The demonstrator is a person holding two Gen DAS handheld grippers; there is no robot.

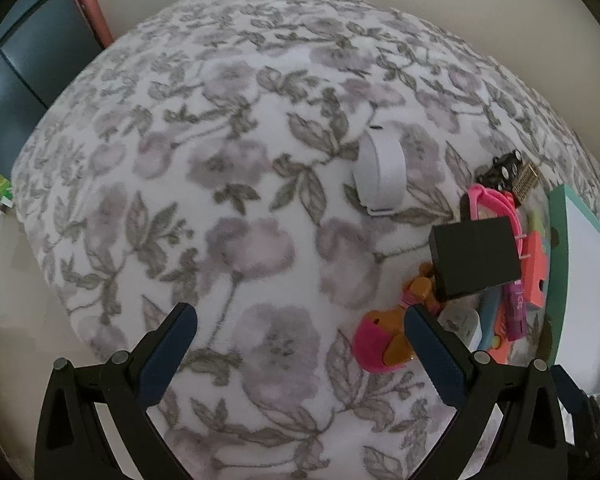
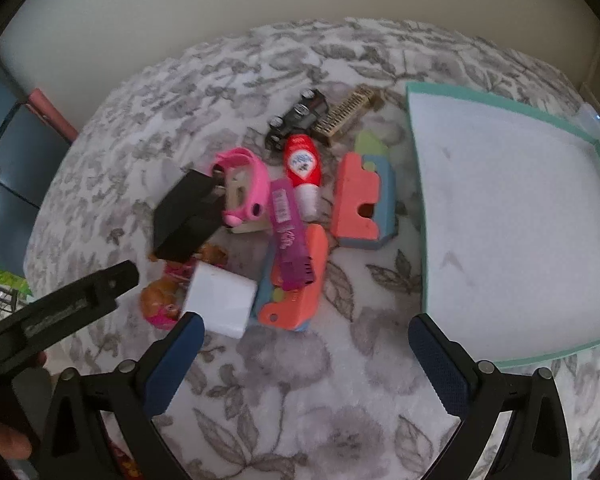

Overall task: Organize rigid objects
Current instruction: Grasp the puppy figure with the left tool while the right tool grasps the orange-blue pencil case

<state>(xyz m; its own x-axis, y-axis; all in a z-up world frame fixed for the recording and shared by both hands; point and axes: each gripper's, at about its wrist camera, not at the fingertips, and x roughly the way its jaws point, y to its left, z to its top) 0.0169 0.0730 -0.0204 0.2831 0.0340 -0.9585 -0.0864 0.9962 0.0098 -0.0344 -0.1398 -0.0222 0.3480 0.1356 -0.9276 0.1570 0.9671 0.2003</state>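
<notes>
From my left gripper [image 1: 300, 340], spread wide and empty, the stiff black plastic charger block [image 1: 474, 258] tops the pile; I'd pinch its flat sides.

My right gripper [image 2: 306, 338] gapes empty near the shallow green-rimmed tray [image 2: 416, 216]. The red bottle's [image 2: 302, 164] label is unreadable.
</notes>
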